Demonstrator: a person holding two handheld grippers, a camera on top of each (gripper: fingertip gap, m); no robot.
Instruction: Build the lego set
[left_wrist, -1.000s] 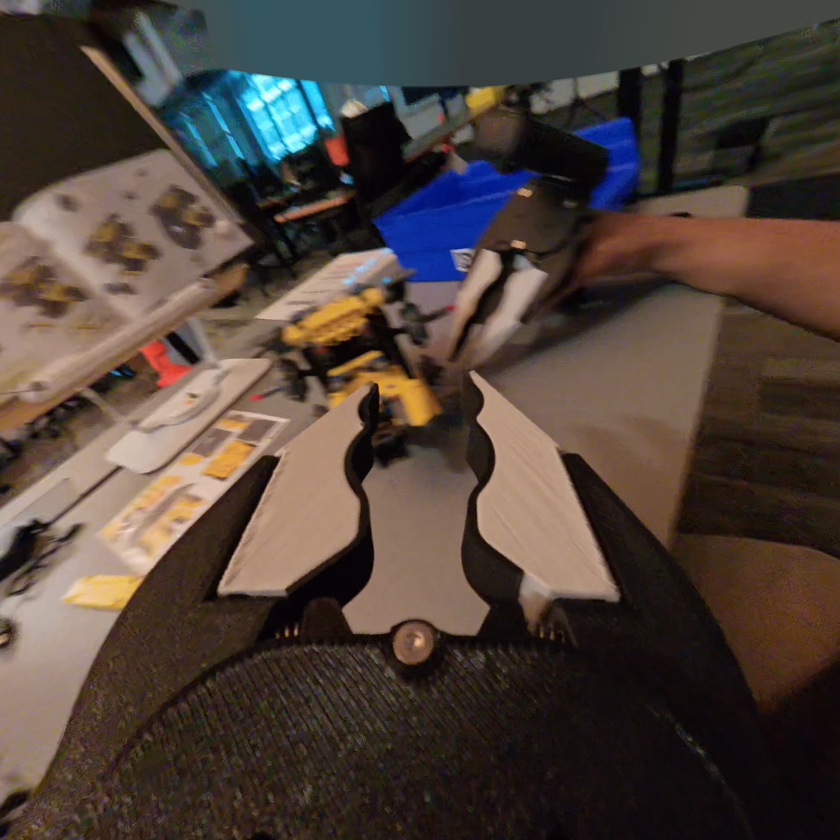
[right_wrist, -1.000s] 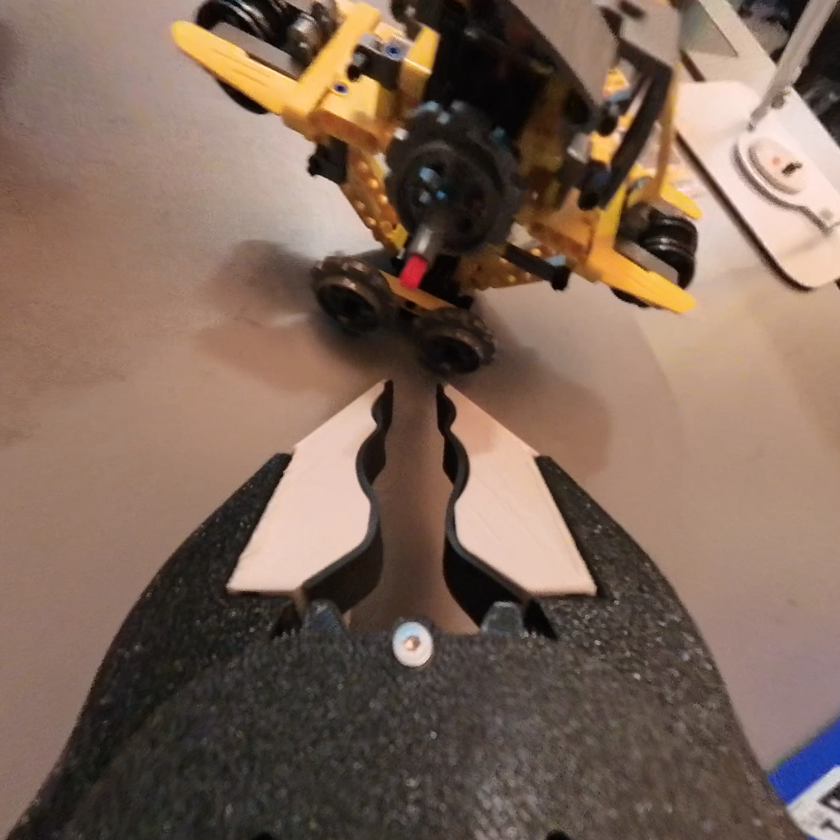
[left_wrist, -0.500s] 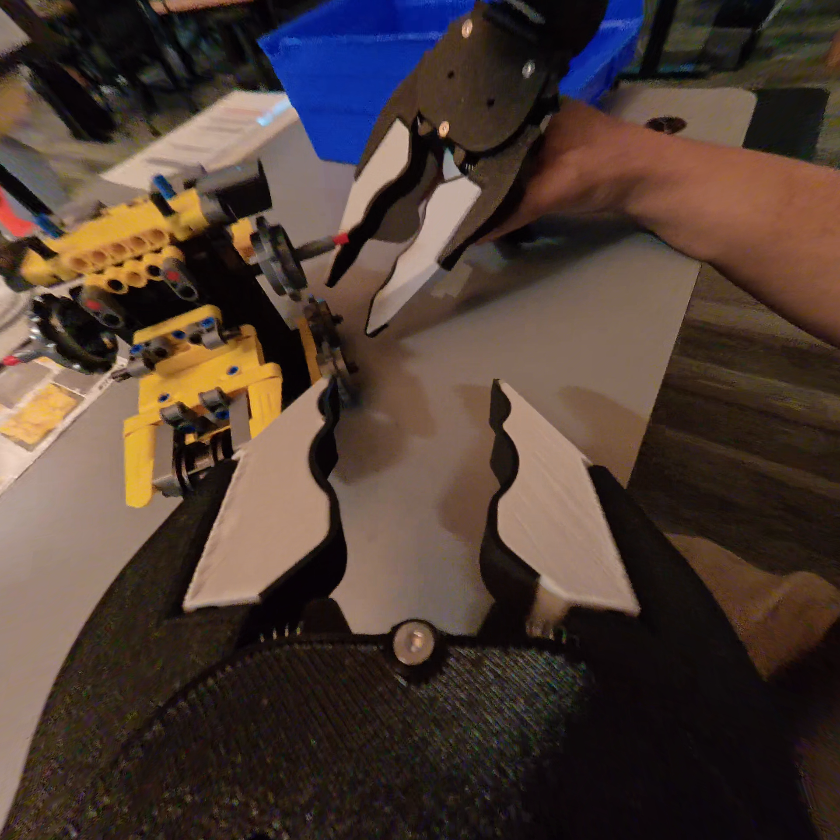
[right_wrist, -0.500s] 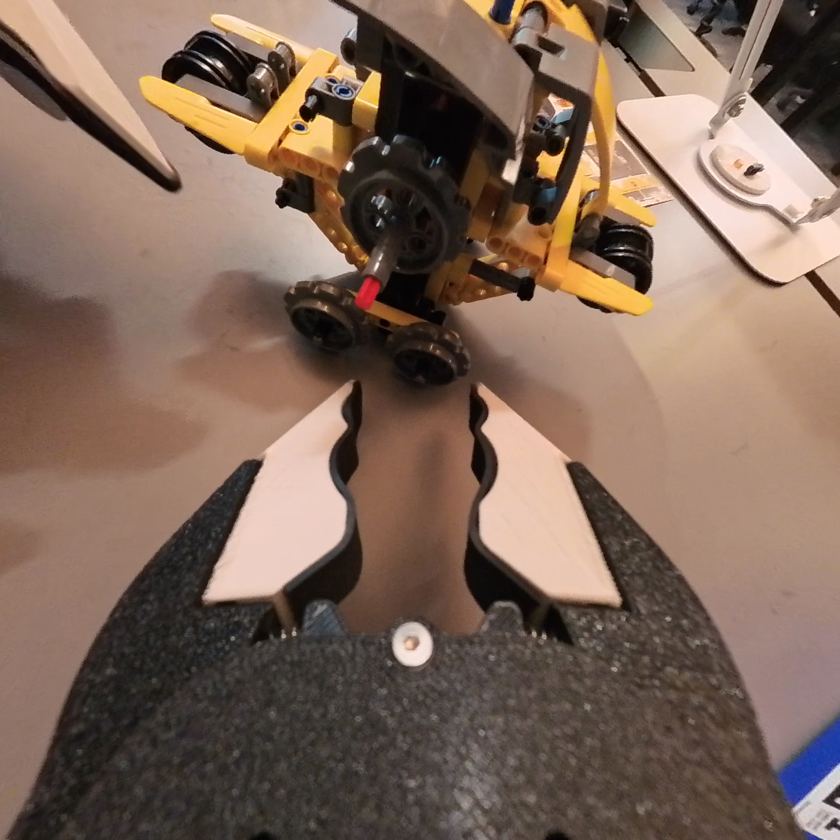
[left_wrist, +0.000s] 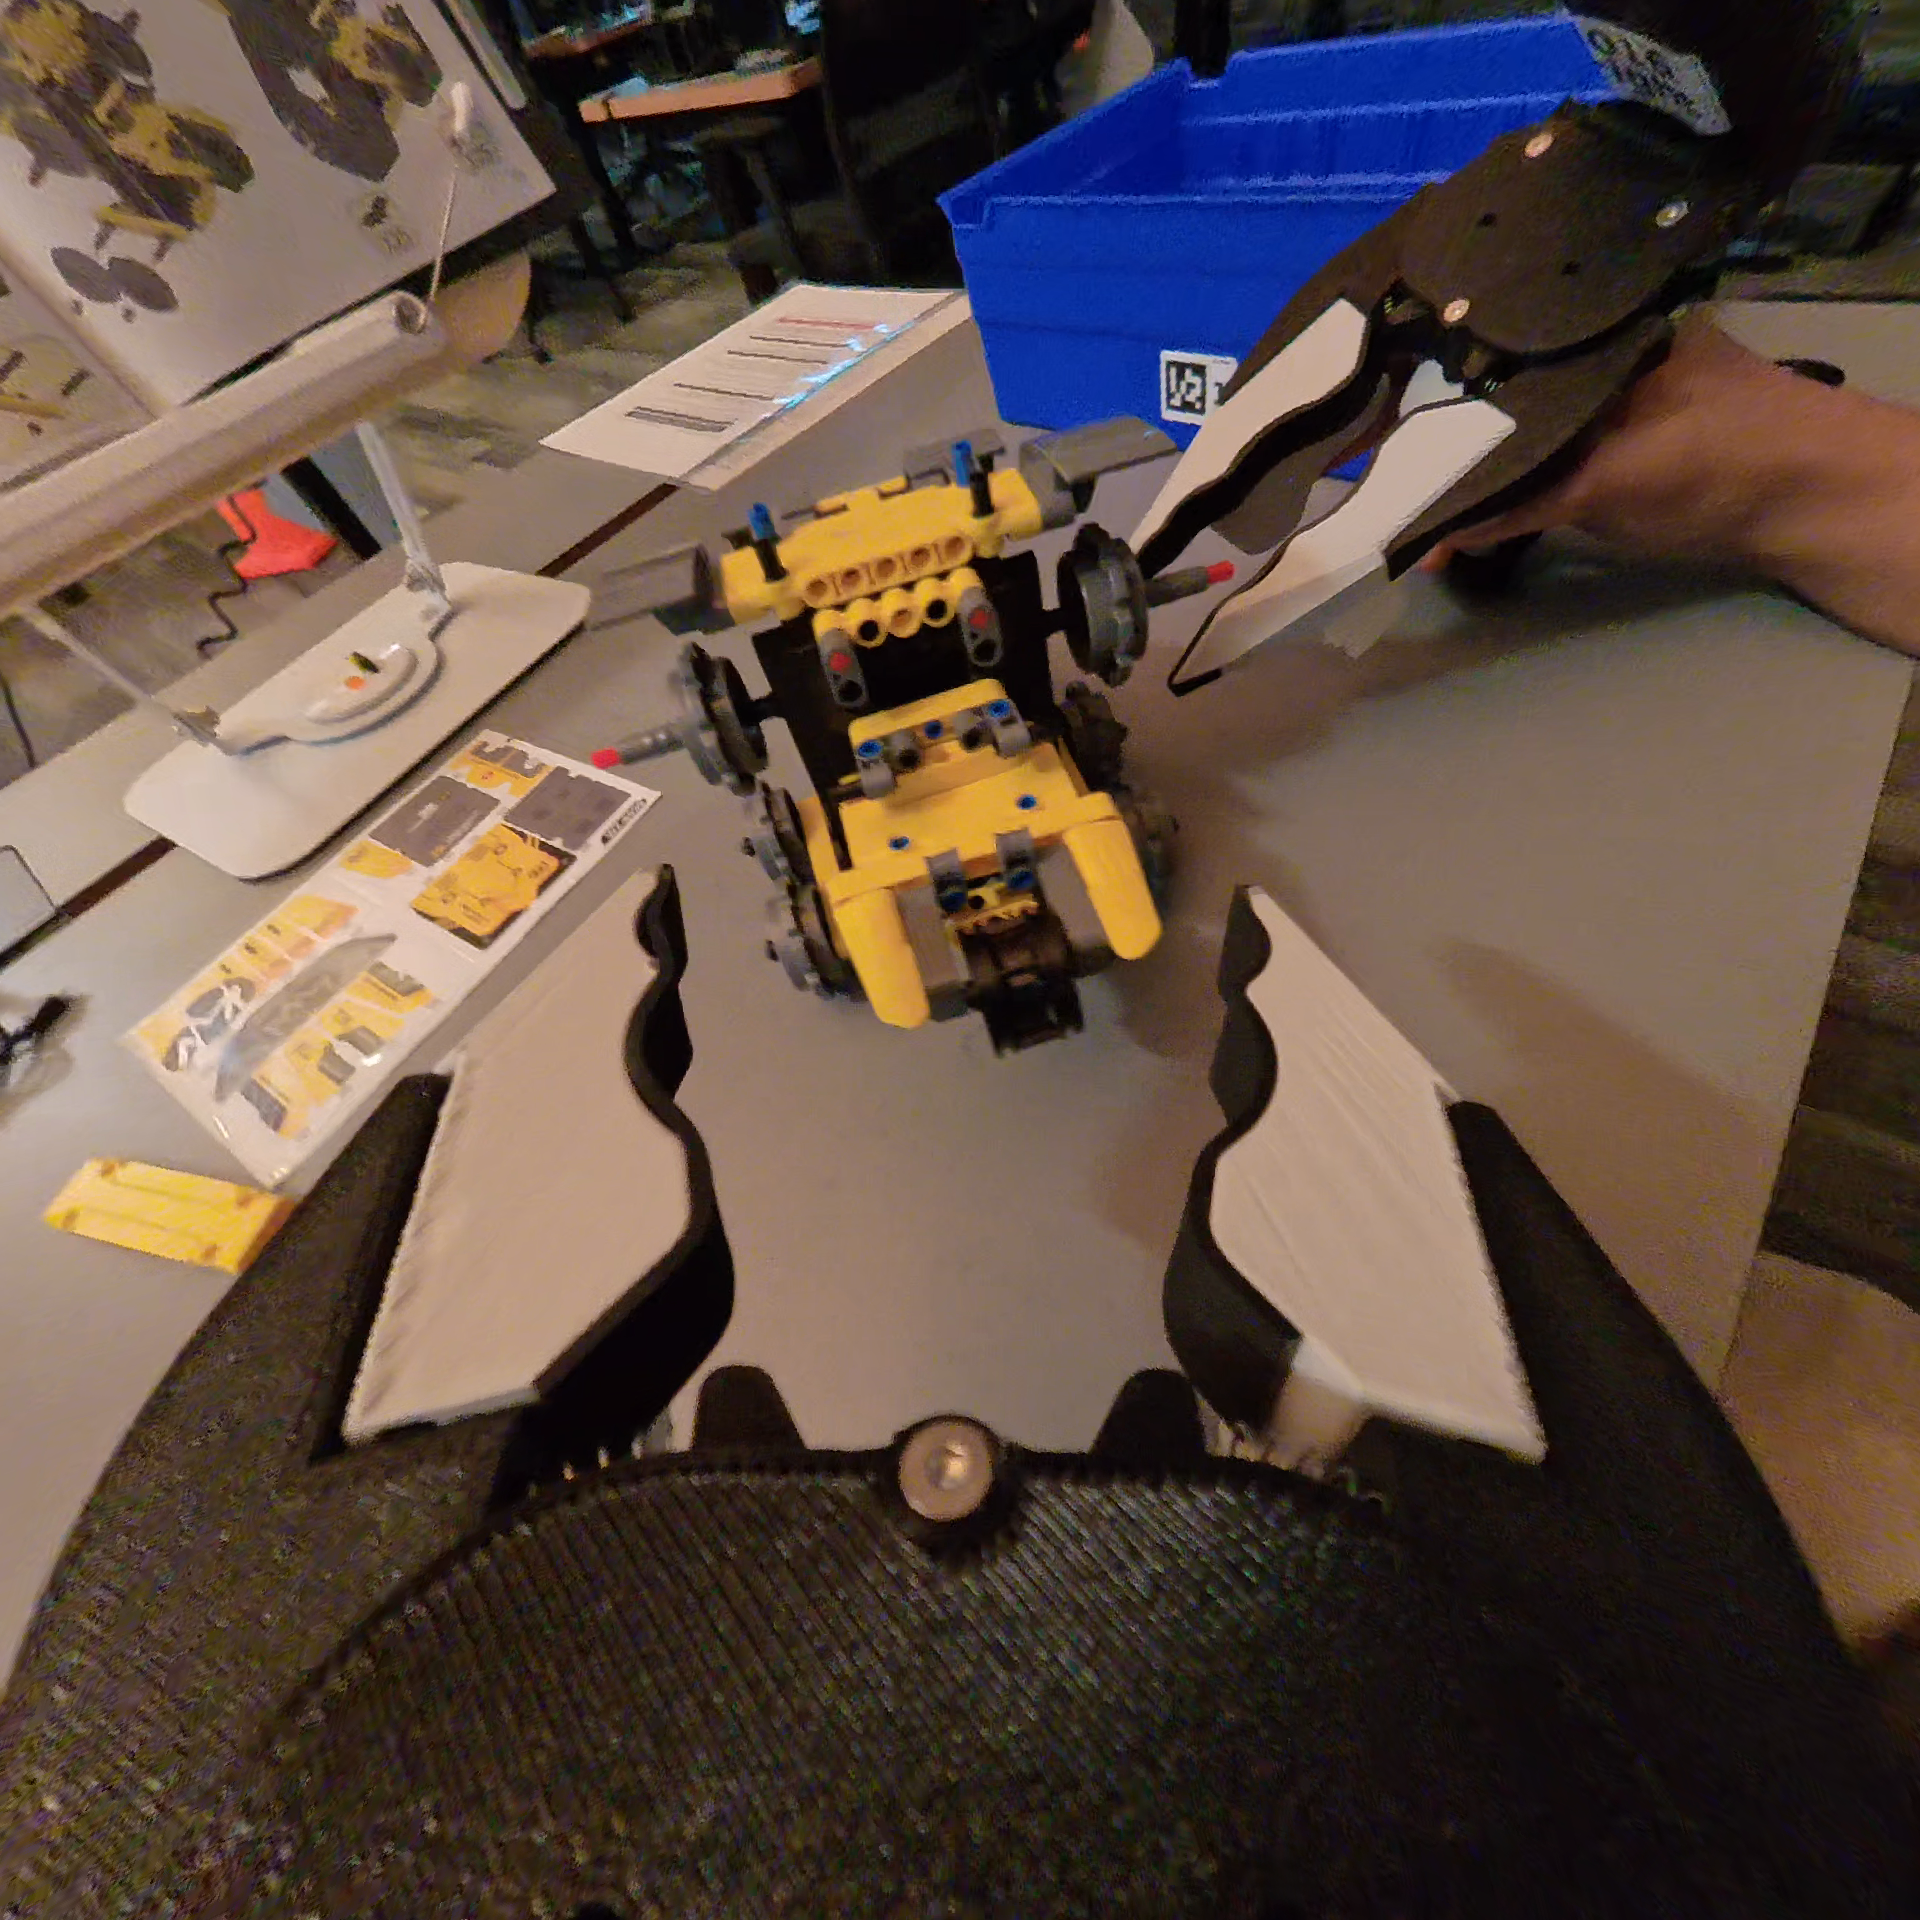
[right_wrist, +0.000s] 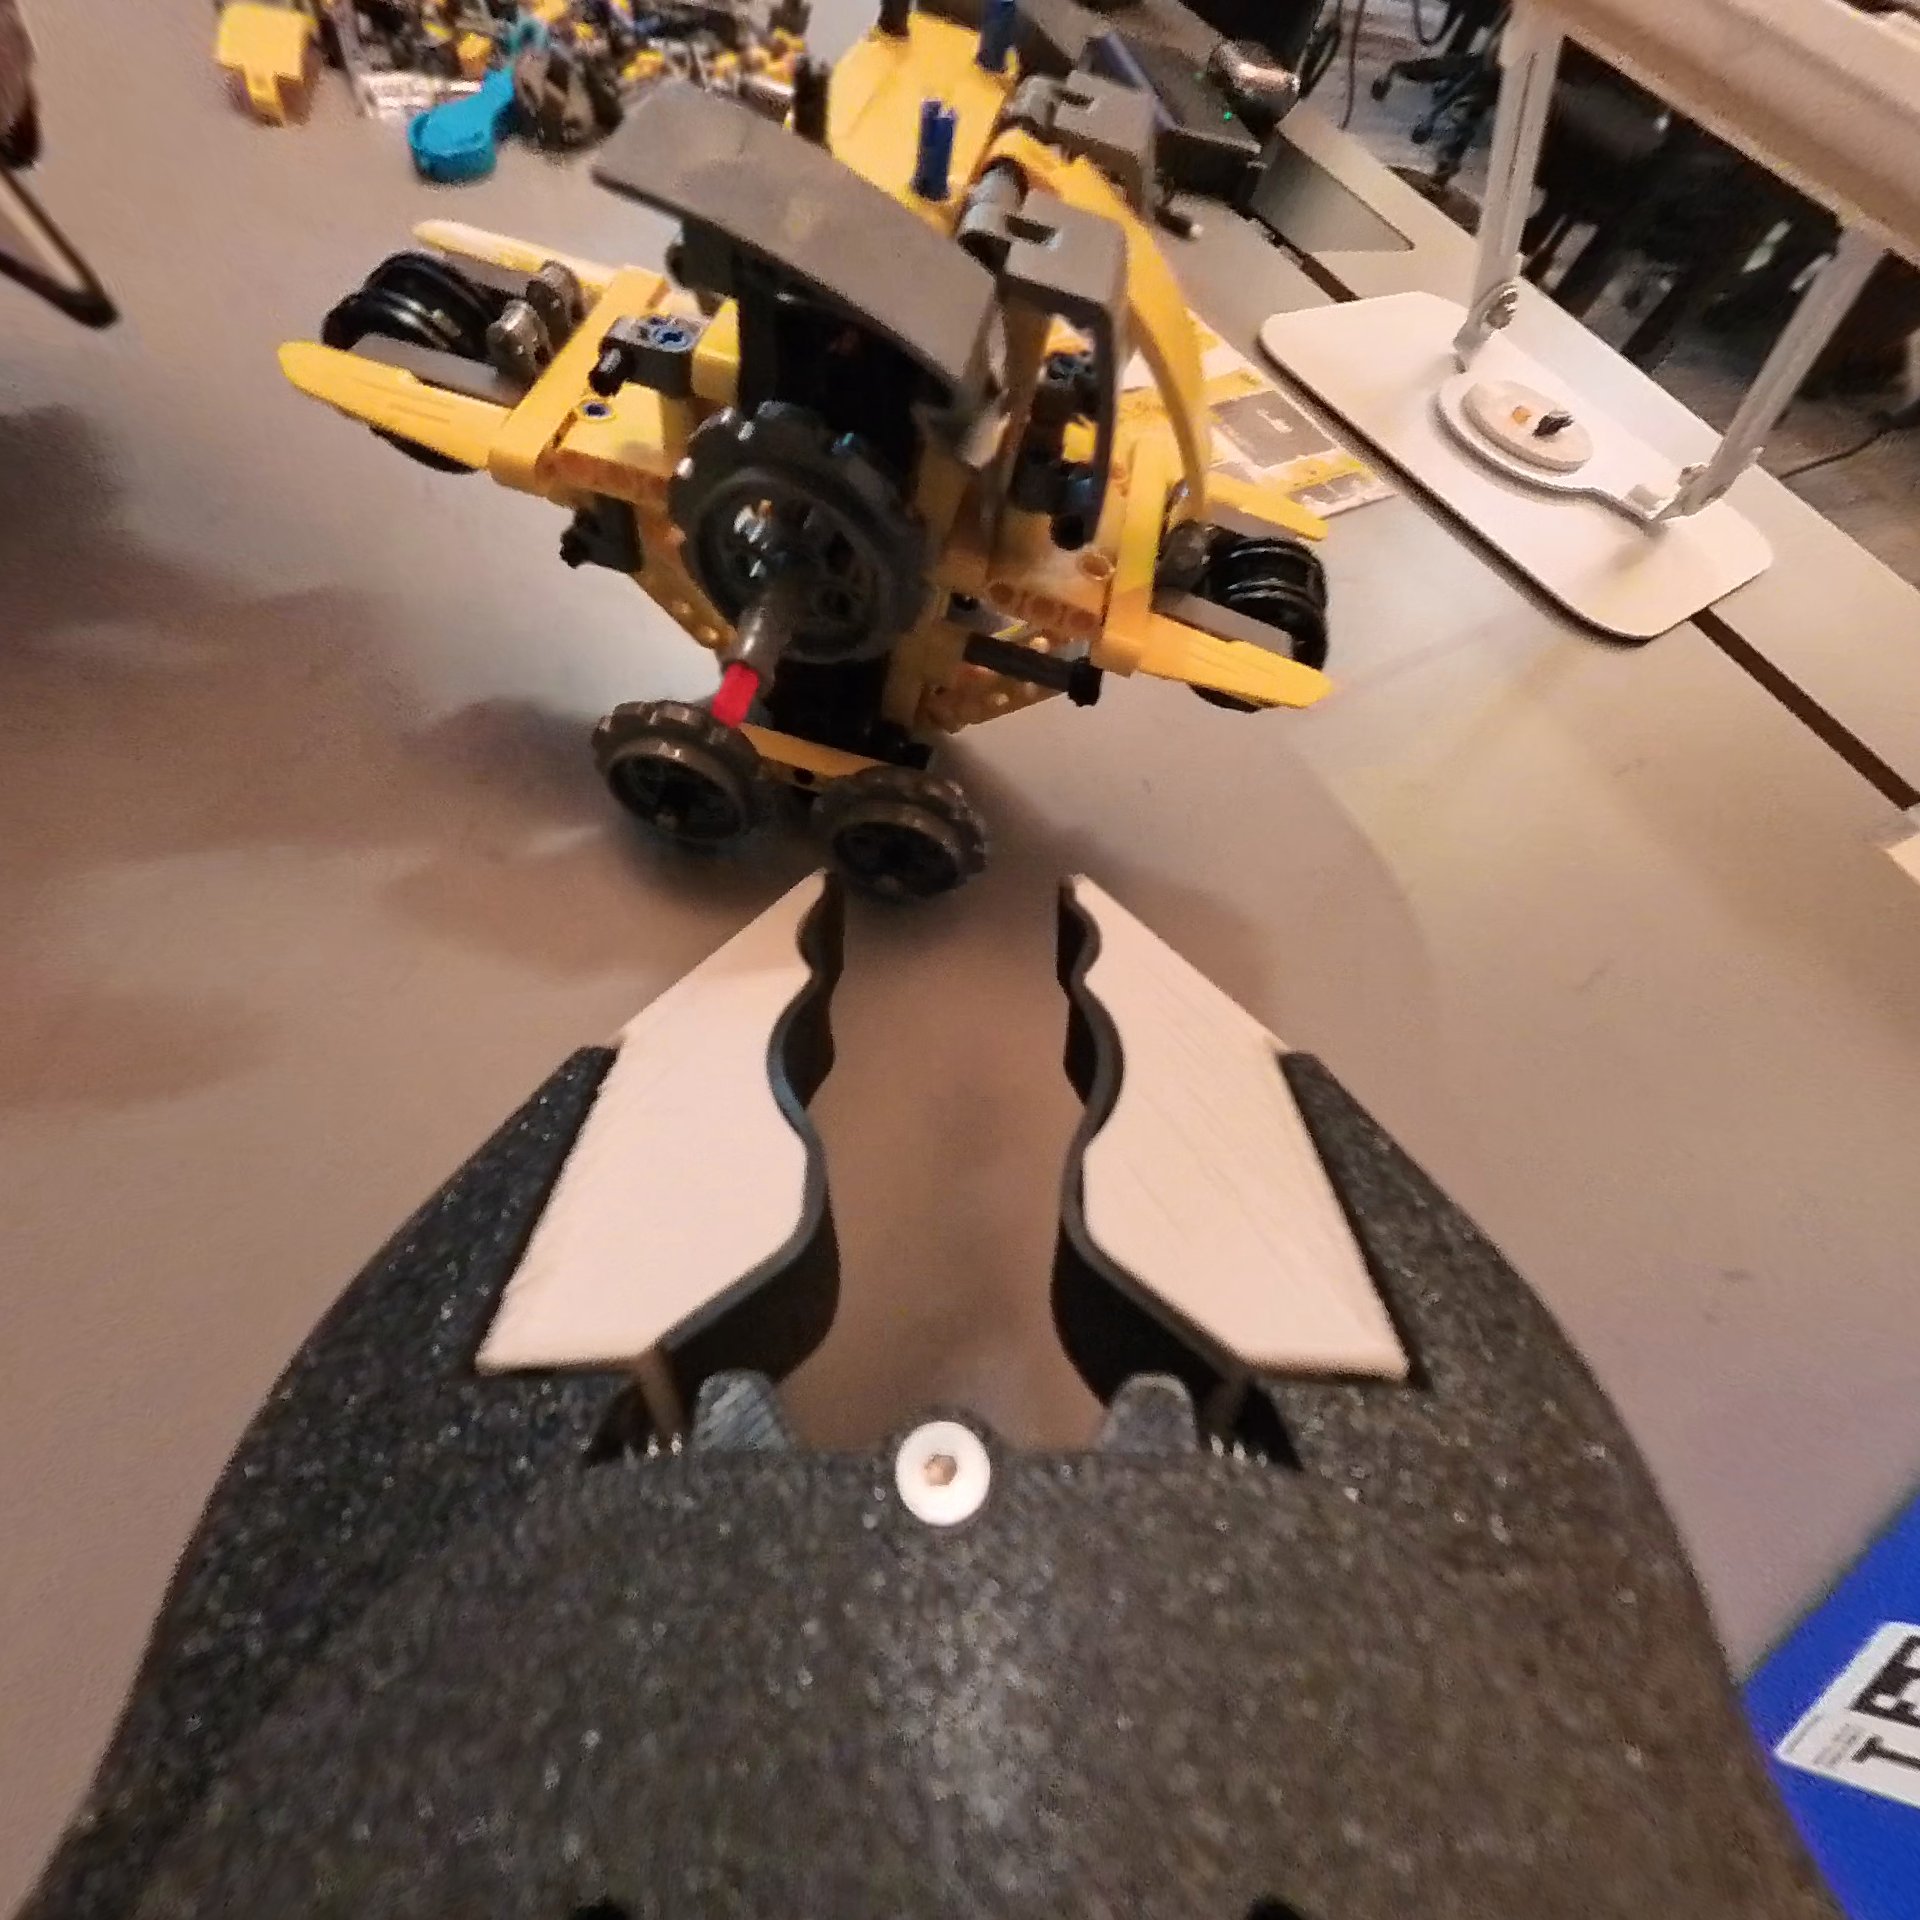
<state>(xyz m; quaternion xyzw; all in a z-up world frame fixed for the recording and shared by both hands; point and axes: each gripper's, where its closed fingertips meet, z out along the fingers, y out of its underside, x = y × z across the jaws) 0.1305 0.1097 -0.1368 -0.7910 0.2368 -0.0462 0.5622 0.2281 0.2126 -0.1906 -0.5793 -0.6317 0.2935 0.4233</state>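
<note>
A yellow and black brick-built vehicle model (left_wrist: 935, 769) stands on the grey table (left_wrist: 1403, 935), with dark gear wheels and a red-tipped axle (left_wrist: 1195, 577) sticking out of its side. My left gripper (left_wrist: 951, 904) is wide open and empty, its fingers either side of the model's near yellow end, not touching. My right gripper (right_wrist: 940, 894) is open and empty, just short of the model's small black wheels (right_wrist: 894, 831). In the left wrist view the right gripper (left_wrist: 1164, 613) hovers by the red-tipped axle. The model fills the right wrist view (right_wrist: 831, 468).
A blue bin (left_wrist: 1247, 208) stands behind the model. A white lamp base (left_wrist: 343, 717), a sticker sheet (left_wrist: 395, 914), a yellow piece (left_wrist: 156, 1210) and an open instruction booklet (left_wrist: 208, 156) lie to the left. Loose parts and a teal tool (right_wrist: 457, 135) sit far across the table. To the yellow piece (left_wrist: 156, 1210): left tips about 25 cm, right tips about 35 cm.
My left gripper has swung to face the model and opened wide. My right gripper has opened and drawn back a little from the model.
</note>
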